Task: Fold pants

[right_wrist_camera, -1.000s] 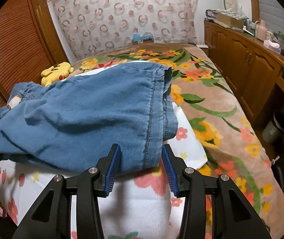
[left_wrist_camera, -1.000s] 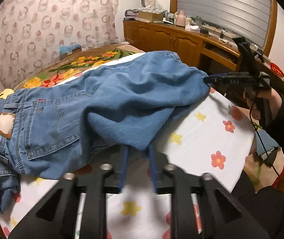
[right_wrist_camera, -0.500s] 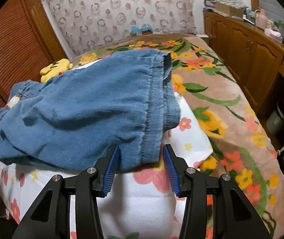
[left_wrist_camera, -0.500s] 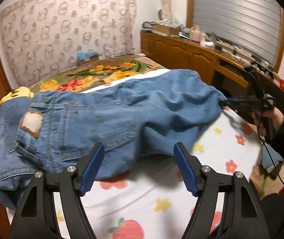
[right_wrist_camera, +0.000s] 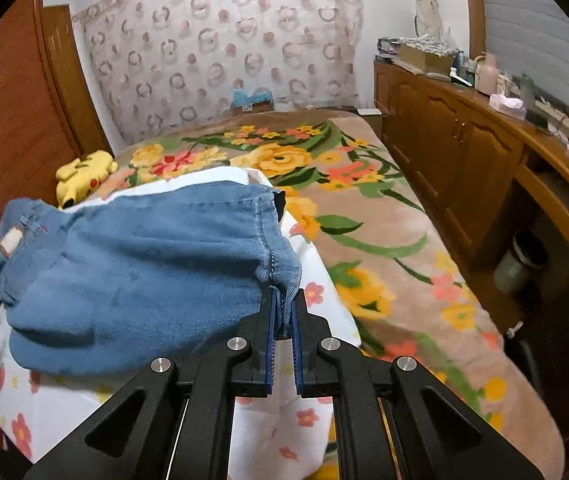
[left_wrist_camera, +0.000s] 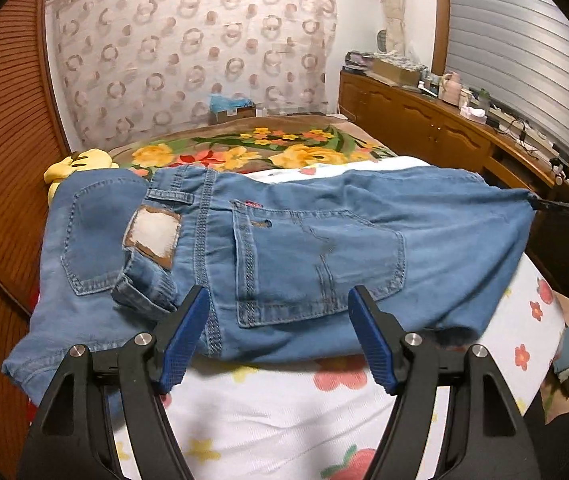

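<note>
Now clamped: right tongs (right_wrist_camera: 283, 322), jaws just closed onto the hem of the jeans (left_wrist_camera: 304, 248) lying mid-frame on the bed (right_wrist_camera: 384, 240), while left tongs (left_wrist_camera: 274, 340), just opened and empty, hover over the seat, probably readying another fold.

1. The jeans (left_wrist_camera: 316, 248) were matt blue denim with a worn leather-like waistband patch (left_wrist_camera: 152, 236).
2. The sheet (left_wrist_camera: 268, 412) was soft printed cloth.
3. The cabinets (right_wrist_camera: 456, 148) were glossy varnished wood.
4. The left claw (left_wrist_camera: 276, 336) had ribbed blue pads (left_wrist_camera: 182, 340) on matt black plastic.
</note>
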